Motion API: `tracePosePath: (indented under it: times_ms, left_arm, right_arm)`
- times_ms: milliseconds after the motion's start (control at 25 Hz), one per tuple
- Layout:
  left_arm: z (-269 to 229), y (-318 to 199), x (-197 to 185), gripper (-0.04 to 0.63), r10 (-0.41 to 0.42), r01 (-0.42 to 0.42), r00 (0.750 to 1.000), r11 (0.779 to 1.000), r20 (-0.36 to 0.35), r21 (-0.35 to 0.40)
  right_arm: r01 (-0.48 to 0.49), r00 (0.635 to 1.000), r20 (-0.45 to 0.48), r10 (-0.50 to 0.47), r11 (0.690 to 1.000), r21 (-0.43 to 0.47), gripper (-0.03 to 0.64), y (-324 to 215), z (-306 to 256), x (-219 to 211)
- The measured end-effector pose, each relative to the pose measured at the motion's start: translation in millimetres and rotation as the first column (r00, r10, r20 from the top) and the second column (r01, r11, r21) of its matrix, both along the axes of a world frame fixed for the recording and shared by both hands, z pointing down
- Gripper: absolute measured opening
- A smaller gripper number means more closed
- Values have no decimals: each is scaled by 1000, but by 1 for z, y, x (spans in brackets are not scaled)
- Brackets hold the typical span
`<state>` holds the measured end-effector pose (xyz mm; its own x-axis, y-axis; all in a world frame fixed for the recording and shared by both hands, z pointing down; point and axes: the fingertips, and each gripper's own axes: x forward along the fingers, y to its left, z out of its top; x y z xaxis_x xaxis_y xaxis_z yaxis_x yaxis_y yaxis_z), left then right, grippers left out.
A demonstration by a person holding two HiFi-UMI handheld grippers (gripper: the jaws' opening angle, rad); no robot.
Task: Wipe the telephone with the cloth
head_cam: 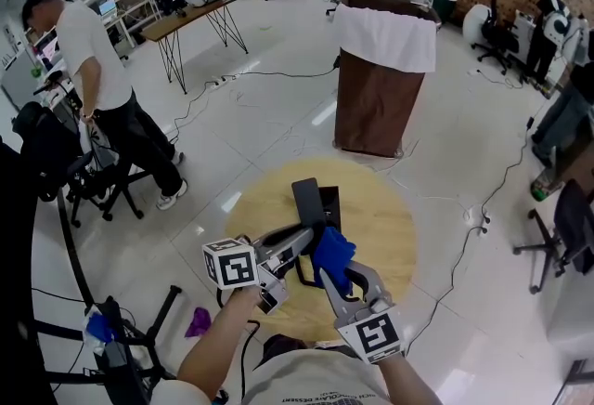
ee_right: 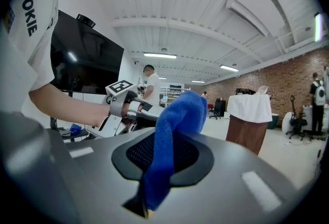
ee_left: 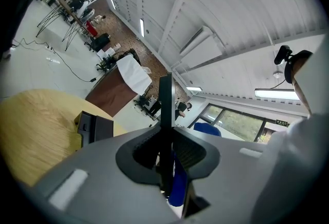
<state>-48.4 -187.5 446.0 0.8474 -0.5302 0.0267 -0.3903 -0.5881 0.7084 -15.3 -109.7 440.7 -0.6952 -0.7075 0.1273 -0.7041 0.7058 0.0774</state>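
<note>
My left gripper (head_cam: 299, 243) is shut on the black telephone handset (head_cam: 308, 201) and holds it edge-up above the round wooden table (head_cam: 390, 227). In the left gripper view the handset (ee_left: 165, 110) stands as a thin black slab between the jaws of the left gripper (ee_left: 165, 159). The telephone's black base (ee_left: 95, 126) sits on the table behind it. My right gripper (head_cam: 339, 271) is shut on a blue cloth (head_cam: 331, 253), which lies right beside the handset. In the right gripper view the cloth (ee_right: 172, 130) bulges up out of the right gripper (ee_right: 162, 159).
A brown podium under a white cover (head_cam: 382, 87) stands beyond the table. A person (head_cam: 102, 83) stands at the left by a chair. Cables run over the white floor; a purple rag (head_cam: 198, 322) lies near a stand (head_cam: 121, 352) at the lower left.
</note>
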Motion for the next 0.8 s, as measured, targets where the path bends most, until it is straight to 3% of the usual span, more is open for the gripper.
tracePosePath:
  times_ms: [800]
  left_arm:
    - [-3, 24, 7, 63, 31, -35, 996, 998, 80, 48]
  right_arm:
    - [9, 1000, -20, -7, 988, 151, 61, -28, -65, -9]
